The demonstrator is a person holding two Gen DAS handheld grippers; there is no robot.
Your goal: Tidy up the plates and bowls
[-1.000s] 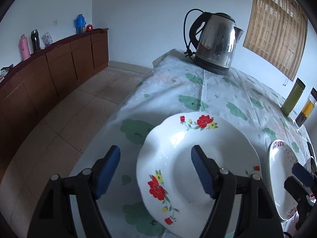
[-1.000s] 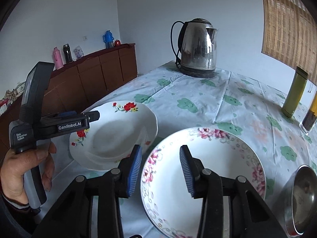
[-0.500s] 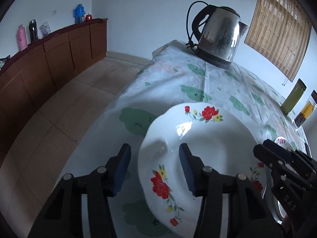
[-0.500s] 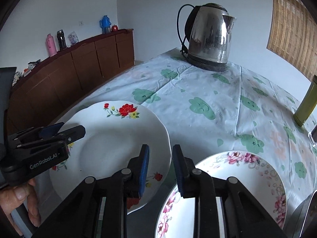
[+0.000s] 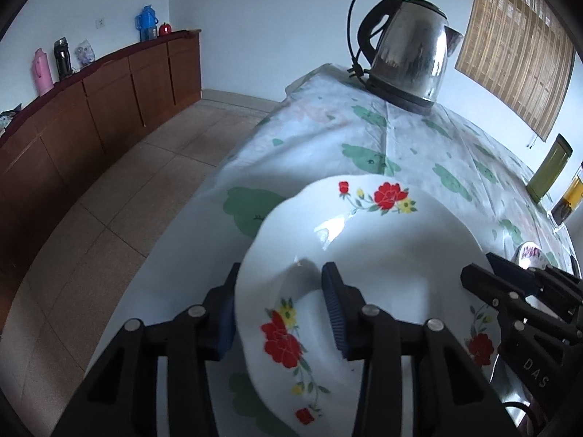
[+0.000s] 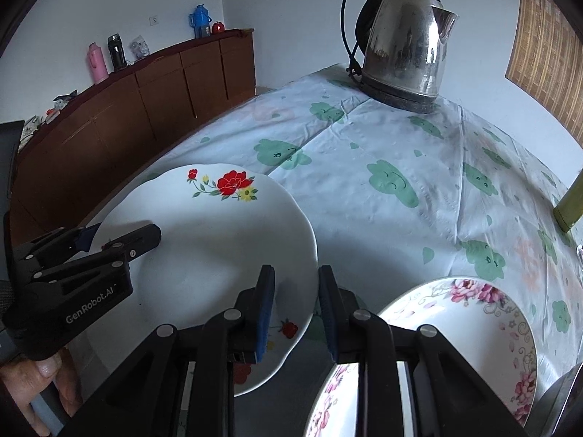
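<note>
A white plate with red flowers [image 5: 382, 255] lies near the table's left edge; it also shows in the right wrist view [image 6: 218, 247]. My left gripper [image 5: 280, 309] straddles its left rim, one finger under and one over, closed on it. My right gripper [image 6: 295, 309] straddles its right rim with the jaws close around the edge. A second plate with pink flowers [image 6: 455, 346] lies to the right on the table.
A steel electric kettle [image 6: 404, 43] stands at the far end of the flowered tablecloth [image 6: 382, 138]. A green bottle [image 5: 550, 169] and an amber glass [image 5: 568, 200] stand at the right. A metal bowl's rim [image 6: 561, 404] shows at bottom right. A wooden sideboard [image 5: 91, 109] lines the left wall.
Both grippers moved onto the red-flower plate's opposite rims and narrowed their jaws around them. The right gripper left the pink-flower plate and shifted left.
</note>
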